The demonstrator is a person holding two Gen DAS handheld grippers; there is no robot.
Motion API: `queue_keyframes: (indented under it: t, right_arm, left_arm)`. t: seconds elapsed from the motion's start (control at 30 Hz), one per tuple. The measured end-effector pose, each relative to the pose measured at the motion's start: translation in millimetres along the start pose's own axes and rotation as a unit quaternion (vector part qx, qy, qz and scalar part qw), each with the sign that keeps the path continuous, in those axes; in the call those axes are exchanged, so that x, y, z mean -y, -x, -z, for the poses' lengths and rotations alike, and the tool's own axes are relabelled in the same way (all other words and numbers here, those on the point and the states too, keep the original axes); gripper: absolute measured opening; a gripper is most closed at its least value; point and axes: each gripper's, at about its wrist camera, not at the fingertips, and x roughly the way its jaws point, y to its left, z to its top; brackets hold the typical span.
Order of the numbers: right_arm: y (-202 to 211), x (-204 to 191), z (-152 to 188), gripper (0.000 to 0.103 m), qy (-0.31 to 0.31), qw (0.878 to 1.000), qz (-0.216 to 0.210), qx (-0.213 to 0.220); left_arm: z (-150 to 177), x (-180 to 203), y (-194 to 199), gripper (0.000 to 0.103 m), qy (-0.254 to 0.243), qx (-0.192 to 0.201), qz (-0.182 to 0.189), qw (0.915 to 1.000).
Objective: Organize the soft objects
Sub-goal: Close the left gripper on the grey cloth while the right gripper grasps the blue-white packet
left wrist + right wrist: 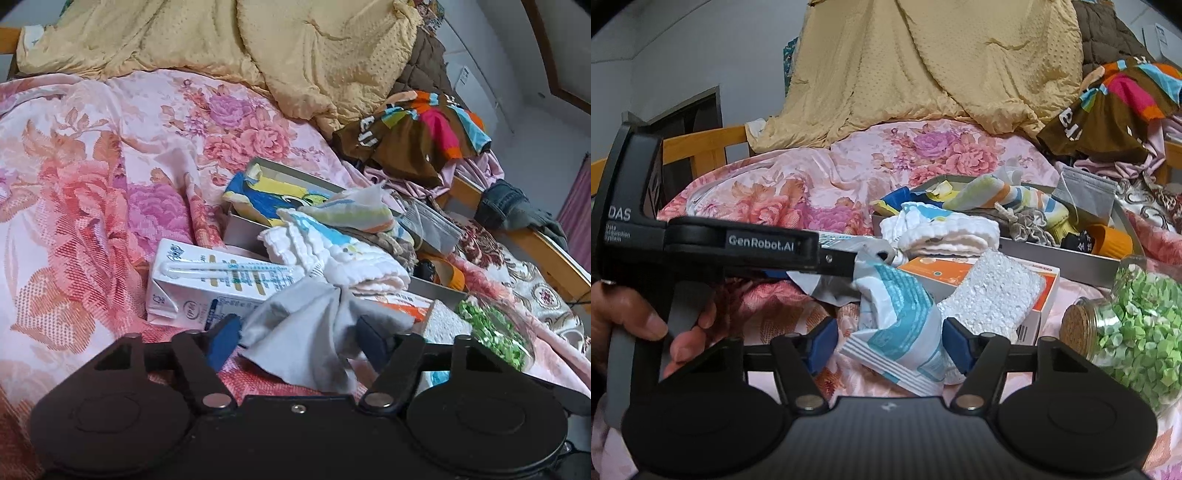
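Up close we see crumpled grey cloth between our half-closed left gripper, glossy teal-striped packet between our right gripper, both on the floral bed, contact unclear.

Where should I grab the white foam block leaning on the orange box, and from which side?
Take the white foam block across its lower end, approaching from the near side. That end sticks out free of the orange box; the jar of green bits crowds its right.

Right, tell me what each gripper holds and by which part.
The left gripper pinches a bunched end of the grey cloth. The right gripper squeezes the white-and-teal plastic wrapper across its crumpled lower part.
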Motion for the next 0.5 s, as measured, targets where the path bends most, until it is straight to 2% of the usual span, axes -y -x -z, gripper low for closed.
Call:
queue_keyframes:
  t: [0.1,0.3,0.5]
  right_arm:
    - [0.5,-1.5,0.9,0.059,0.002,1.0,0.003,0.001]
    - [2.0,-0.4,0.6,0.055,-0.013,1.0,-0.003,0.002]
    - [3.3,3.2,0.3,0.052,-0.042,0.999,-0.001,-0.011]
  left_arm:
    - [2.0,-1.8,-2.7,0.057,0.002,-0.007,0.003,1.0]
    - [4.0,-1.9,-4.2,0.042,-0.002,-0.015,0.006,0.9999]
    - [4.9,-2.2,-4.6,0.031,-0.004,-0.02,0.01,0.9997]
